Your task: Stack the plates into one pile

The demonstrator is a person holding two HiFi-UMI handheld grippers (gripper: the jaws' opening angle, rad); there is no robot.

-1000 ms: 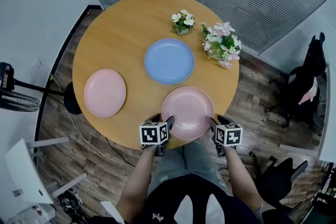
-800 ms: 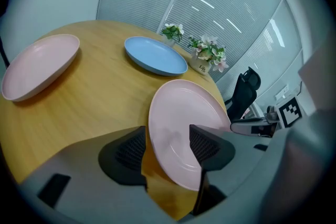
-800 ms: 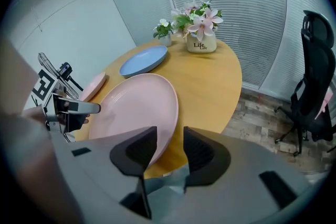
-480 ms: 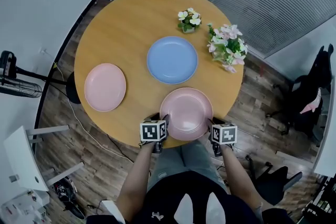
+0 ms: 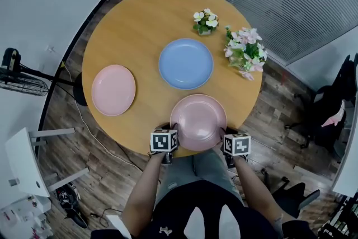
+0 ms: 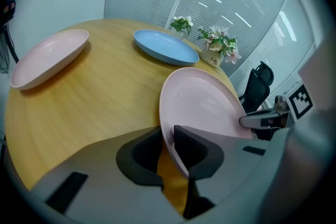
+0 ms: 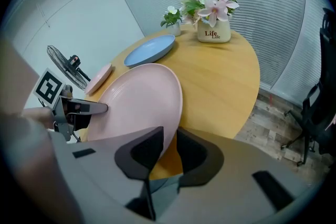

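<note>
Three plates lie apart on the round wooden table [image 5: 140, 19]: a pink plate [image 5: 113, 90] at the left, a blue plate [image 5: 185, 63] in the middle, and a second pink plate [image 5: 198, 121] at the near edge. My left gripper [image 5: 173, 131] holds the near plate's left rim [image 6: 169, 128], and my right gripper [image 5: 223, 133] holds its right rim [image 7: 172, 131]. Both pairs of jaws have just been closing, with the rim between them. In the gripper views one pad lies on top of the plate and the other under it.
Two flower pots stand at the table's far right, a small one [image 5: 205, 22] and a larger one [image 5: 246, 48] close to the blue plate. A fan [image 5: 17, 78] is on the floor at the left. Office chairs [image 5: 330, 115] stand on the floor at the right.
Both grippers have come down a little at the near pink plate's sides and their jaws have closed onto its rim. The three plates lie where they were.
</note>
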